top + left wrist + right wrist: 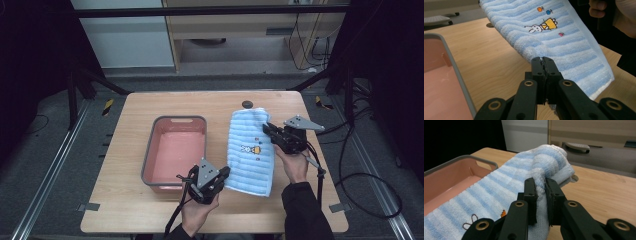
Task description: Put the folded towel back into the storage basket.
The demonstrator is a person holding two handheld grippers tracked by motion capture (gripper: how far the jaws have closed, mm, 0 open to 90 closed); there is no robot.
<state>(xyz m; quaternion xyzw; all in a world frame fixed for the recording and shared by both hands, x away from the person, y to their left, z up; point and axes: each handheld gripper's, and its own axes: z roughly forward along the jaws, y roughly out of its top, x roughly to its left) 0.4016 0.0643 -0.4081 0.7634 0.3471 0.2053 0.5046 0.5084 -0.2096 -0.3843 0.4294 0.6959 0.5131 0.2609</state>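
A light blue striped towel (pixel 250 150) with a small rabbit picture lies folded lengthwise on the right half of the wooden table (pixel 130 200). My left gripper (pixel 226 173) is at the towel's near left edge. In the left gripper view its jaws (pixel 542 60) are pressed together on the rim of the towel (pixel 564 42). My right gripper (pixel 268 129) is at the towel's far right edge. In the right gripper view it (pixel 541 185) is shut on a bunched, raised fold of the towel (pixel 499 187).
A pink tub with a grey rim (pixel 148 150) stands empty just left of the towel; its rim is also seen at the left in both gripper views (pixel 456 72) (pixel 461 159). A small dark round disc (pixel 247 104) sits near the table's far edge.
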